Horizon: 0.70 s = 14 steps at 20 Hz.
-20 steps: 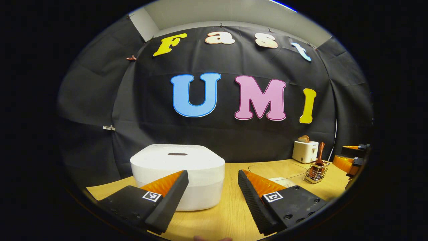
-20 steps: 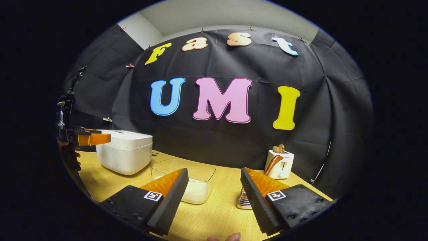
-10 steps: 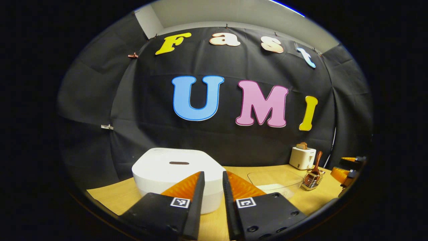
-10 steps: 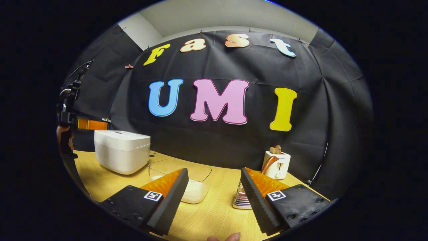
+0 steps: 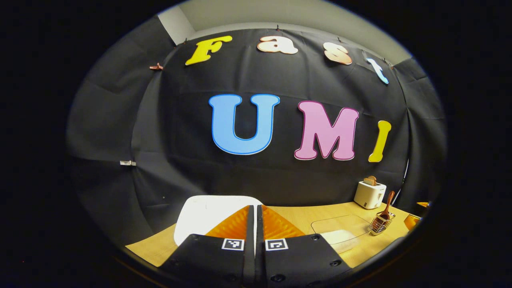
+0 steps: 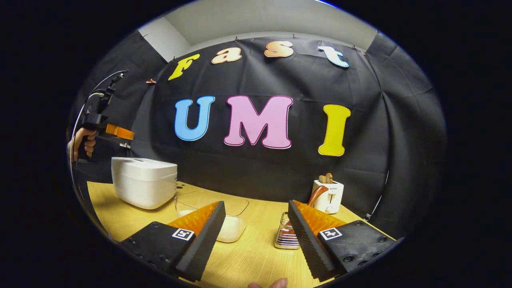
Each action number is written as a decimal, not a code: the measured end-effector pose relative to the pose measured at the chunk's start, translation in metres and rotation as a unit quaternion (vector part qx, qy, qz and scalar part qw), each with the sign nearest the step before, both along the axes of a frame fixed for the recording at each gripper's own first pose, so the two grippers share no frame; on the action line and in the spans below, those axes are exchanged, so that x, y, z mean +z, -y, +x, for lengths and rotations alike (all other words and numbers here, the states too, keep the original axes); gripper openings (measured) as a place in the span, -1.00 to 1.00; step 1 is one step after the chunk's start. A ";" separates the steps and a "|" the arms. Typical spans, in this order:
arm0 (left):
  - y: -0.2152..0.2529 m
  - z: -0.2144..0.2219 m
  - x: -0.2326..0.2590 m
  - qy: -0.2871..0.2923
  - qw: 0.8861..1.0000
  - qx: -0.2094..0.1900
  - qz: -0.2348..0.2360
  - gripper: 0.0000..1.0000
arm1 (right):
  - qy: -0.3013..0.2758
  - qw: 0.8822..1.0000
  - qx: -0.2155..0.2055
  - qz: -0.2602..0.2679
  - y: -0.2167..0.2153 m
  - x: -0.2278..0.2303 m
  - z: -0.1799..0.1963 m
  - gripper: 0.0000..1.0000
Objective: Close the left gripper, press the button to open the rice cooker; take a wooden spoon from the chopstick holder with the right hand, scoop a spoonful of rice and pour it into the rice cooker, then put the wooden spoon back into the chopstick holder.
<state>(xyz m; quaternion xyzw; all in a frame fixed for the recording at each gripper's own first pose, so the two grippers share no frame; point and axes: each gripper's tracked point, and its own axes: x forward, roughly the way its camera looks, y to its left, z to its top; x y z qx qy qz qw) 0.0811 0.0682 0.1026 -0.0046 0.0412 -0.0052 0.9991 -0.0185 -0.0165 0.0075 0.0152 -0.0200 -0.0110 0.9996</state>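
- Sitting at the left end of the wooden table [image 6: 256, 256], the single white rice cooker [image 6: 144, 182] has its lid down; in the left gripper view its top [image 5: 208, 212] shows just beyond that gripper's own fingers.
- I cannot make out the lid button from here.
- The left gripper [image 5: 255, 232] is clenched, its two fingers pressed flat together with nothing between them. In the right gripper view it [image 6: 118, 132] hangs in a person's hand [image 6: 82, 142] above the cooker's far left side, clear of the lid.
- By my reading the first step is half done: the fingers are closed and the press is not yet made. The next move calls for lowering the closed tips onto the button squarely, firmly enough to pop the lid.
- One clear container [image 6: 218, 218] with white rice in its bottom stands just right of the cooker.
- One wire chopstick holder [image 6: 286, 236] stands further right, with one wooden spoon [image 6: 316, 196] in it, handle leaning up and rightward.
- The right gripper [image 6: 256, 232] is released, jaws wide apart and empty, hovering near the holder and the container.
- One white toaster [image 6: 329, 196] with slices in its slots stands at the back, behind the holder.
- Count of grippers: two.
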 end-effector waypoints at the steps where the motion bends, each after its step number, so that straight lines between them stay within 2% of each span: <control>1: -0.005 0.010 -0.003 -0.017 1.000 0.000 0.003 -0.90 | 0.001 1.000 -0.001 -0.002 0.002 0.000 0.000 0.94; 3: -0.012 0.028 -0.018 -0.061 0.998 -0.005 0.006 -0.91 | 0.002 1.000 -0.003 -0.006 0.002 0.001 -0.001 0.94; 6: -0.016 0.044 -0.050 -0.127 0.992 -0.006 -0.015 -0.90 | 0.001 1.000 -0.006 -0.008 0.004 0.000 -0.002 0.94; 10: -0.027 0.052 -0.069 -0.164 0.986 0.016 -0.005 -0.90 | -0.003 1.000 -0.008 -0.007 0.006 -0.004 -0.002 0.94; 14: -0.026 0.049 -0.084 -0.200 0.980 0.012 -0.006 -0.95 | -0.004 1.000 -0.009 -0.001 0.007 -0.007 -0.001 0.94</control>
